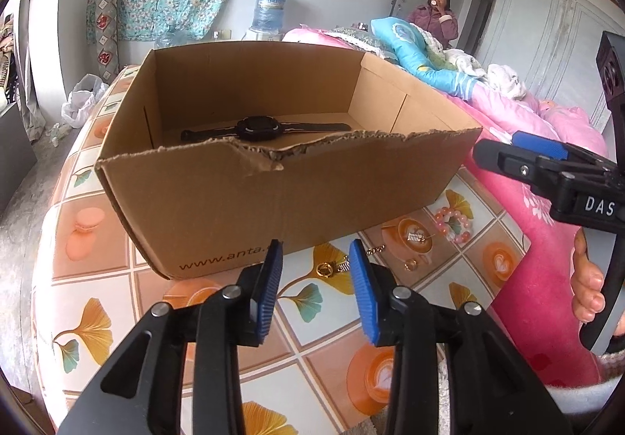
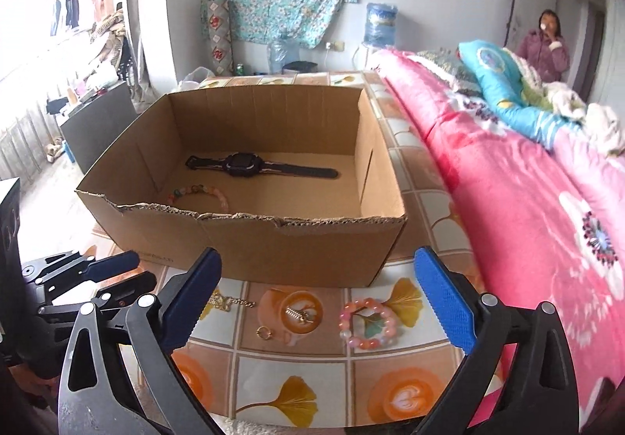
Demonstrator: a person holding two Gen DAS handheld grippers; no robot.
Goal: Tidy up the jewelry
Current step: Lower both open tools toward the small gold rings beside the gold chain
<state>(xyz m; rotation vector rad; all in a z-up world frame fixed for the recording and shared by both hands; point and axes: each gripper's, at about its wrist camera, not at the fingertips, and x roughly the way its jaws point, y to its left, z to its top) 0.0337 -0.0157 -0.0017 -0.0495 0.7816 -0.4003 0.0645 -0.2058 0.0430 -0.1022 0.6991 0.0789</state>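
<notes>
An open cardboard box (image 2: 297, 247) (image 1: 218, 208) stands on the patterned cloth. Inside lie a black watch (image 2: 250, 166) (image 1: 258, 128) and a pastel bead bracelet (image 2: 203, 192). In front of the box lie a pink bead bracelet (image 2: 367, 323) (image 1: 453, 226), a gold ring (image 2: 264, 332) (image 1: 410, 265), a small gold clasp piece (image 2: 299, 314) (image 1: 415, 238) and a gold chain (image 2: 230, 302) (image 1: 332, 267). My left gripper (image 1: 315, 290) (image 2: 113, 278) is open and empty above the chain. My right gripper (image 2: 316, 302) (image 1: 504, 151) is open wide and empty, above the loose jewelry.
A pink flowered quilt (image 2: 527, 200) with a blue pillow (image 2: 504, 91) lies to the right of the box. A person (image 2: 547, 44) stands at the far doorway. A water bottle (image 2: 381, 24) and a dark cabinet (image 2: 101, 122) stand further back.
</notes>
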